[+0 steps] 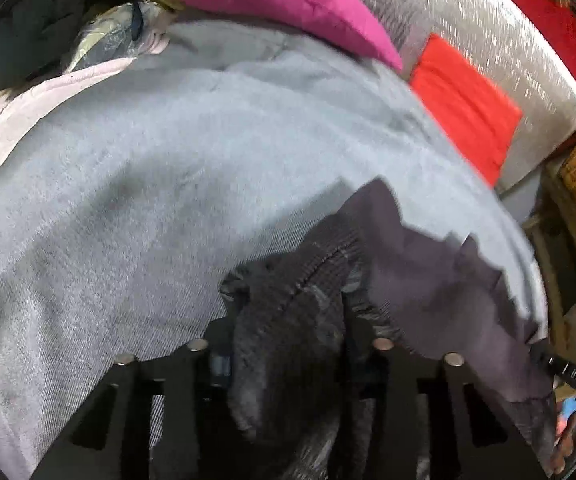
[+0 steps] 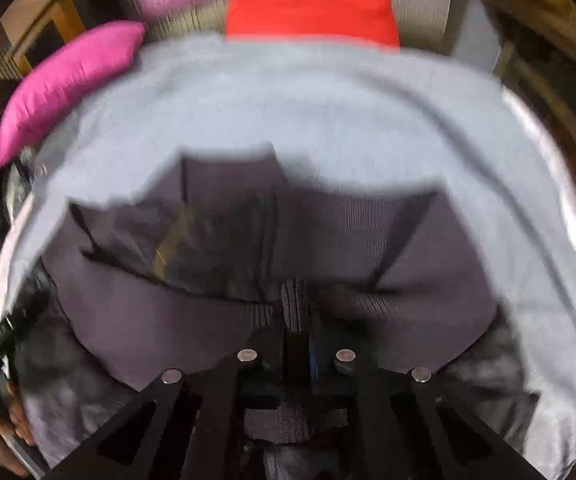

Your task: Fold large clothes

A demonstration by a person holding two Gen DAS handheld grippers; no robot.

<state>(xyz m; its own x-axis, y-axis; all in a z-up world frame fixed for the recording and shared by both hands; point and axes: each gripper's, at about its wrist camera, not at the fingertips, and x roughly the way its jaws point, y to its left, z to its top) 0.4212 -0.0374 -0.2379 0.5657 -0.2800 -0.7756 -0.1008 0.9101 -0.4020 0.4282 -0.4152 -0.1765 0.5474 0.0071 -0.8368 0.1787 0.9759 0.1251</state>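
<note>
on the sofa seat: both claws pinch a dark knit

across the grey sheet (image 2: 328,112) lies a dark garment (image 2: 136,320), soft, limp, light by the look; best taken by its ribbed hem. left gripper (image 1: 288,320) part-closed around a thick bunch; right gripper (image 2: 296,332) clamped tight on ribbing. right view alone shows its folded panels; left view, clutter beyond the pink cushion (image 1: 272,4).

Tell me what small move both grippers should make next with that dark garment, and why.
Probably lift together and carry the near edge away over the rest. Both the left gripper and right gripper pinch the dark garment, which lies rumpled on the grey blanket.
</note>
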